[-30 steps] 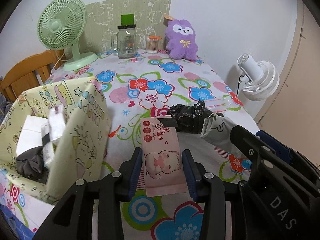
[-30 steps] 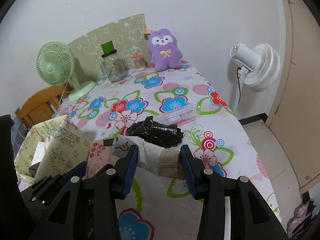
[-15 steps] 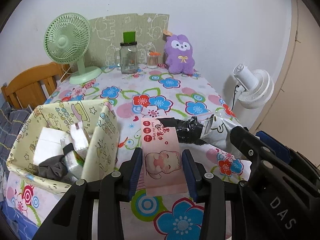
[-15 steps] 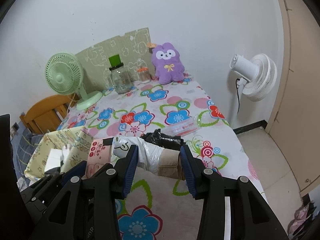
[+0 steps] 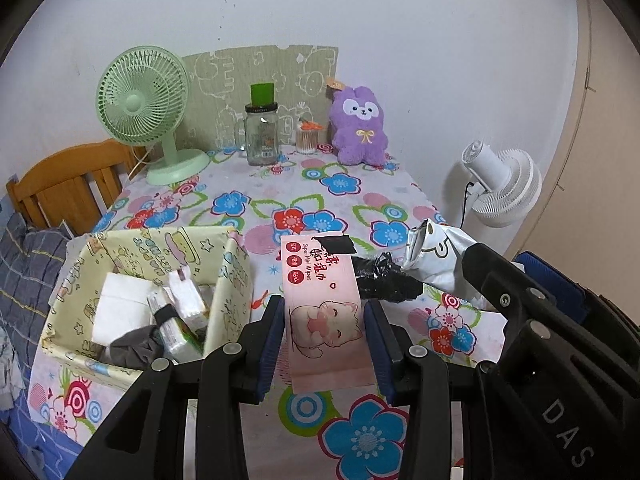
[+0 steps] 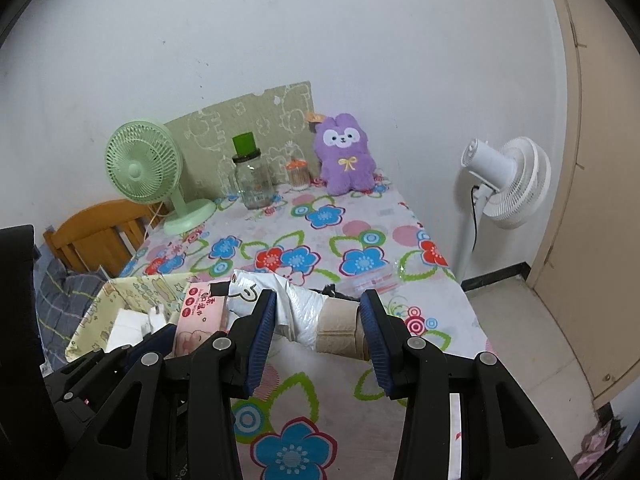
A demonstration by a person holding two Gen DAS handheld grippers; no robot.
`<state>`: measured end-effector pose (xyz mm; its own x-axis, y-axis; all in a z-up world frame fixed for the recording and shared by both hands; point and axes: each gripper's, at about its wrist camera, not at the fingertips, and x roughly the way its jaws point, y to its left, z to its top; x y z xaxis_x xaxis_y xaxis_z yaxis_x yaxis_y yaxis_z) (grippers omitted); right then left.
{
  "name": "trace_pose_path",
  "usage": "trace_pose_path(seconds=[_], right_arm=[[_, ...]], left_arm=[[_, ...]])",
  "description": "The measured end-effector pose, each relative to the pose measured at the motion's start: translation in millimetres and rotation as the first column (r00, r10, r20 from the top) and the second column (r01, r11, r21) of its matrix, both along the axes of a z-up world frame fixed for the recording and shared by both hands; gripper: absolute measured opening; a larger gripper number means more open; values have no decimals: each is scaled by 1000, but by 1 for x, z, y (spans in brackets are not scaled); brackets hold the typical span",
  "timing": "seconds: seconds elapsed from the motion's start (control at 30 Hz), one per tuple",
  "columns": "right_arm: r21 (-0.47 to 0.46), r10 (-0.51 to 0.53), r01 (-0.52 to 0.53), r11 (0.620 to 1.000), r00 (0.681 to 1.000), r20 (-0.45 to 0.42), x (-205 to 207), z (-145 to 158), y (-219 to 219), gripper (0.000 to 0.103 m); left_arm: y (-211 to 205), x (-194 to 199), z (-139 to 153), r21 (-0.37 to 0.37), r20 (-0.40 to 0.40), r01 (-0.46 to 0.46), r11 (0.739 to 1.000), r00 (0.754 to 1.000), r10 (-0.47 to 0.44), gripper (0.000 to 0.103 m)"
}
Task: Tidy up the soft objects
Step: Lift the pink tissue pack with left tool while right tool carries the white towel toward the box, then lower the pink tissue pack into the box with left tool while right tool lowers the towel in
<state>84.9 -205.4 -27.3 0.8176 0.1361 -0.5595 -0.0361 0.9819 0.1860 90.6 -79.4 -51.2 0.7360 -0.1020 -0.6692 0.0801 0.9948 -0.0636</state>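
A flowered tabletop (image 5: 344,184) stands against a white wall. My left claw (image 5: 325,330) clamps a pink wipes pack (image 5: 322,304) beside the patterned box (image 5: 230,280); my right claw (image 6: 319,330) grips a white bag (image 6: 300,308), its contents hidden.

Box (image 5: 236,280) left of wipes pack (image 5: 324,308); plush (image 5: 360,128) behind, on table (image 5: 360,440)

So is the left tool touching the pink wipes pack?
Touching. The left wrist view shows the left tool with both blue pads pressed against the sides of the pink wipes pack.
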Motion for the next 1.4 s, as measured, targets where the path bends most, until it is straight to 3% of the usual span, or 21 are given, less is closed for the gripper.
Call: trace_pose_path(seconds=[0.7, 1.4], right_arm=[[-28, 65, -64, 998, 997, 44, -1, 24, 44, 47], [-28, 167, -166, 986, 986, 32, 22, 19, 109, 47]], left_arm=[[41, -4, 21, 14, 36, -51, 999, 998, 51, 41], [99, 12, 12, 47, 38, -104, 994, 994, 102, 41]])
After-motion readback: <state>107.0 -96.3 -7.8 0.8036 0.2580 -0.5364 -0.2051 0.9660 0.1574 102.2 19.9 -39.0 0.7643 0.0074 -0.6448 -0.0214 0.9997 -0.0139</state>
